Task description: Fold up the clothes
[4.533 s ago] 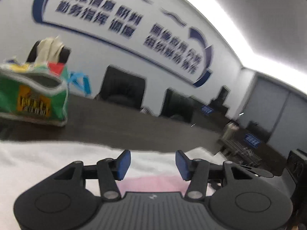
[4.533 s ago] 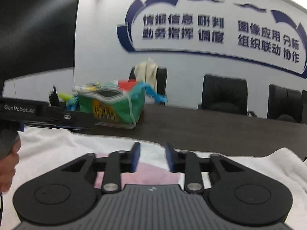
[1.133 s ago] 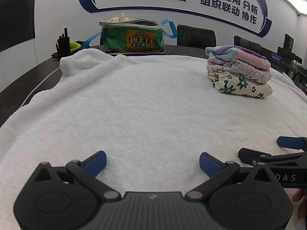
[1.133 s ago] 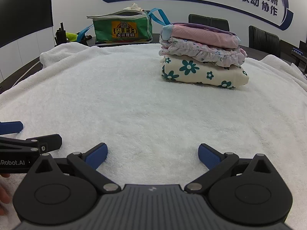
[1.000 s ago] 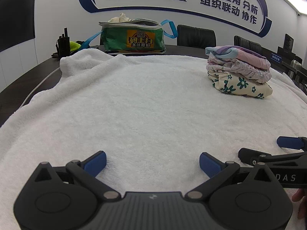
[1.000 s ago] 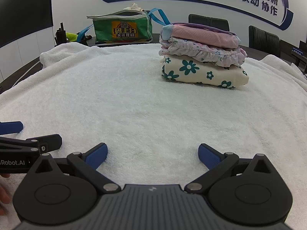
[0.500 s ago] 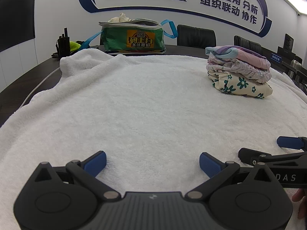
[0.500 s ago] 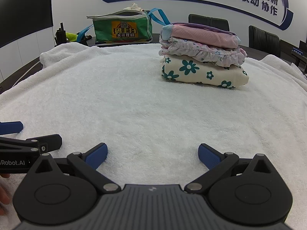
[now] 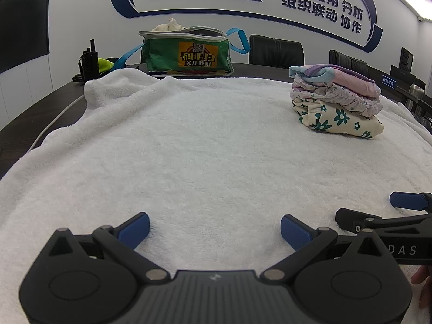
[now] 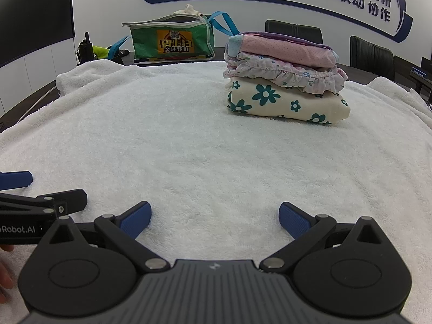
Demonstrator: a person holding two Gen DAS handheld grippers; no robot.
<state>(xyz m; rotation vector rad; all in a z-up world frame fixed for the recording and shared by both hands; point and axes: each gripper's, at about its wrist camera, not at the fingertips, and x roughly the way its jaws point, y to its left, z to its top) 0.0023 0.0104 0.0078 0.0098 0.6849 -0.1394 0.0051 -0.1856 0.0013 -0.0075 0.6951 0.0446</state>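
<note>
A stack of three folded garments (image 10: 286, 81) sits on the white towel (image 10: 189, 140): pink on top, a frilled floral piece in the middle, cream with teal flowers at the bottom. The same stack (image 9: 337, 102) appears at the far right in the left wrist view. My left gripper (image 9: 214, 228) rests low over the towel's near part, open and empty. My right gripper (image 10: 214, 217) is beside it, also open and empty, well short of the stack.
A green zip bag (image 9: 187, 54) with blue straps holds more cloth at the table's far edge. Black handsets and a yellow-green item (image 9: 93, 64) lie at the far left. Black office chairs (image 10: 293, 31) line the back wall. The dark table (image 9: 24, 118) shows at the left.
Over the last second nothing has moved. 4.5 s ago both grippers were raised near the bag with their jaws nearly closed; now they rest low and wide open.
</note>
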